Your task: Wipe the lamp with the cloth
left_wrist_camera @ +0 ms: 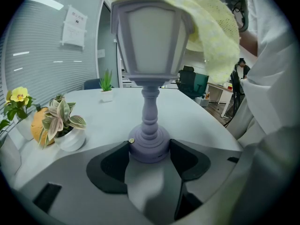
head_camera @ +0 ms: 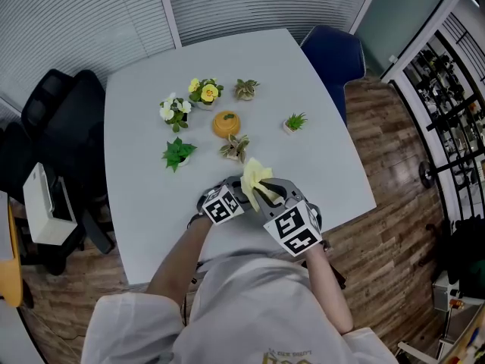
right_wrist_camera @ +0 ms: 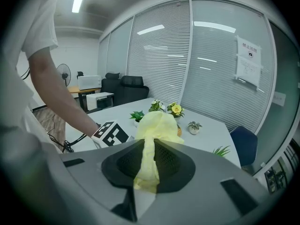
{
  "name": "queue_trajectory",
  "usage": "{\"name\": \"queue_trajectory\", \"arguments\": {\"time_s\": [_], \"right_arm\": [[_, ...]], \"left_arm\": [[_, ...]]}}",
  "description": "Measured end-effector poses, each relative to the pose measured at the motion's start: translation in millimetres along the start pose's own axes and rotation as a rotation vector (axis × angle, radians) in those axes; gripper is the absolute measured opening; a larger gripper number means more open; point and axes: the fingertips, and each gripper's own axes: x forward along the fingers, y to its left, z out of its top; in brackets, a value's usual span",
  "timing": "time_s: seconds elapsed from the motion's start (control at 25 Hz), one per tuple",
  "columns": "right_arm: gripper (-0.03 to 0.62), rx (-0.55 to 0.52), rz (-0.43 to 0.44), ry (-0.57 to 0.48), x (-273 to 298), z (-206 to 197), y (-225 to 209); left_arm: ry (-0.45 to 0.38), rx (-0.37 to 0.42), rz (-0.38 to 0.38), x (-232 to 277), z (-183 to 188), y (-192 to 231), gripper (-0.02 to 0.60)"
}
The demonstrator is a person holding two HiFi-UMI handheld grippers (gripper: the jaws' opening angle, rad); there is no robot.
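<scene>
Yellow cloth: soft and bumpy like a towel. We pinch one thin end of it in the right gripper. The rest sits in a puffy heap on top of the lamp.
Lamp shape: like a little lantern, with flat milky panes, a thin stem with round bumps and a round foot. It looks smooth and pale purple.
Lamp place: it stands upright on the table, near our edge and close to the plants.
Left gripper: grey and smooth, with curved black pads. We hold the lamp's foot with it. The pads press on both sides of the foot, so the jaws stand wide.
Right gripper: grey too, and its black pads have tiny dots all over. The jaws are nearly together, with only the cloth squeezed flat between them.
Cubes: we see one on each gripper, covered in black and white squares.
Table: pale grey, flat and smooth, with round corners.
Plants: small ones in little pots. Some have yellow and white flowers and some have green leaves. One beside the lamp has stripy pink and green leaves.
Orange pot: round like a pumpkin, in among the plants.
Floor: brown wood boards.
Black chair: padded, at the table's left side.
Blue chair: at the table's far right corner.
</scene>
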Motion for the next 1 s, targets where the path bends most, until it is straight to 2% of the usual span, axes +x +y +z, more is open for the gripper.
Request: {"name": "queue_trajectory", "arguments": {"time_s": [0.4,1.0], "right_arm": [[0.069,-0.069,-0.007,0.024,8.4,5.4,0.7],[0.07,-0.086,0.009,0.022,19.8,14.5,-2.1]], "left_arm": [[0.001,-0.001,-0.001,1.3,-0.5,0.8,0.279],[0.0,0.0,0.001,1.4,-1.7,1.4,0.279]]}}
